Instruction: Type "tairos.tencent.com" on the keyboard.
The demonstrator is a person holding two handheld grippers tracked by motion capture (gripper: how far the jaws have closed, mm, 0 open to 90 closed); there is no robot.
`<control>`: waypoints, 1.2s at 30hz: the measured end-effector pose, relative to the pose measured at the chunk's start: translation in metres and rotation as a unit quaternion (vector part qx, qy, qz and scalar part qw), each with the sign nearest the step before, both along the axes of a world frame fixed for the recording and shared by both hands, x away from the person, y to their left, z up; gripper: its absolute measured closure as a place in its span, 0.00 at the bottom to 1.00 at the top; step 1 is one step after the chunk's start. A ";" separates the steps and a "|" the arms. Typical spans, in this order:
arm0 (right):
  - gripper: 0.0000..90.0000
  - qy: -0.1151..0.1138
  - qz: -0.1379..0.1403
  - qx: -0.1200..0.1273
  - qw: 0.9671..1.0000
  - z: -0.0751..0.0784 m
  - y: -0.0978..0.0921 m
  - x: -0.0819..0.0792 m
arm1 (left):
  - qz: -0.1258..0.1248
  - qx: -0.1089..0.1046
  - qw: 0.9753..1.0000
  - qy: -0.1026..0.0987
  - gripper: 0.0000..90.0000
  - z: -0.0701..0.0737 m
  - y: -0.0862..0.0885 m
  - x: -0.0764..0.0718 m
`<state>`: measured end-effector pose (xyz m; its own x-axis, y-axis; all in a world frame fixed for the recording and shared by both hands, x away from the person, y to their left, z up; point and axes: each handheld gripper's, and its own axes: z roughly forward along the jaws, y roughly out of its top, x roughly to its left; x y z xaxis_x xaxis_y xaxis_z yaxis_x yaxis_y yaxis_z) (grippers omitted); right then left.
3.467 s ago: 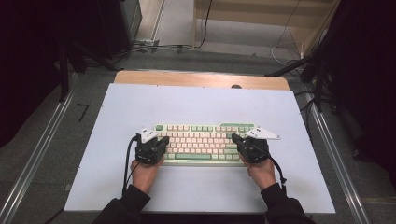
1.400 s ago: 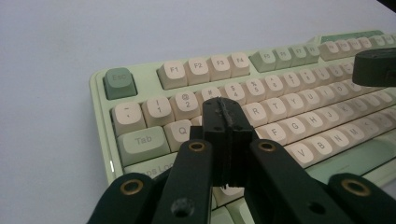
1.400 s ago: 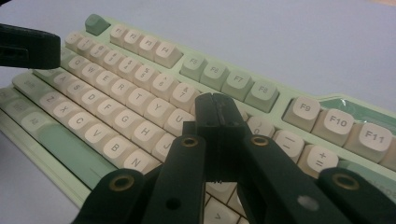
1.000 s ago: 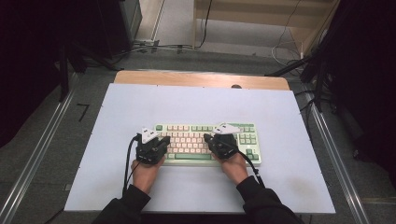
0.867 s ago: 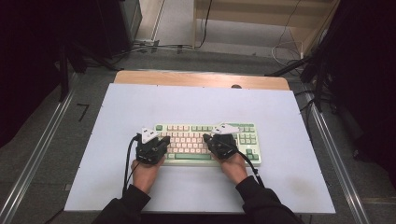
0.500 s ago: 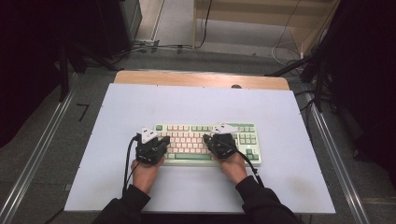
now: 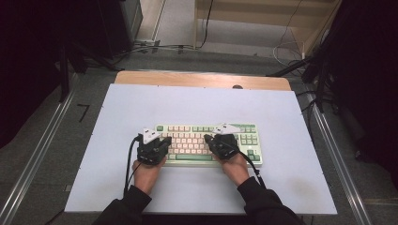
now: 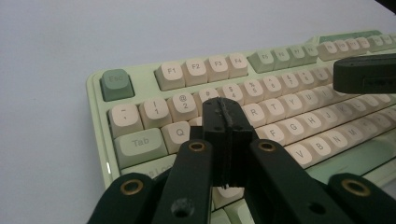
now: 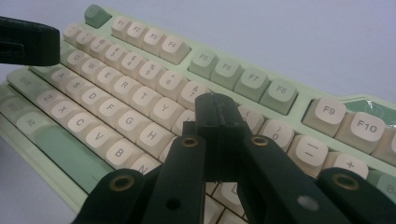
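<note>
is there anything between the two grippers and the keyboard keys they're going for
Nothing visible. The left gripper hangs with shut fingers right over the keyboard near the W and E keys, and the right gripper sits just as close over the keys around U and I. Between tips and keycaps there is only open space.
</note>
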<state>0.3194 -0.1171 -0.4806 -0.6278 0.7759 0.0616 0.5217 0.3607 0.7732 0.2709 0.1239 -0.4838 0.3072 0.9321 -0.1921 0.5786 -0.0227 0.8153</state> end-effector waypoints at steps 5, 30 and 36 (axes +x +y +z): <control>0.97 -0.002 -0.004 0.003 1.000 0.002 -0.004 0.001 | -0.002 0.000 1.000 0.000 1.00 0.000 -0.002 0.000; 0.97 0.000 -0.016 0.014 1.000 0.007 -0.016 -0.001 | -0.030 -0.005 1.000 0.005 1.00 -0.002 -0.025 0.018; 0.97 -0.001 -0.018 0.014 1.000 0.007 -0.018 0.000 | -0.036 -0.002 0.999 0.010 1.00 -0.005 -0.030 0.022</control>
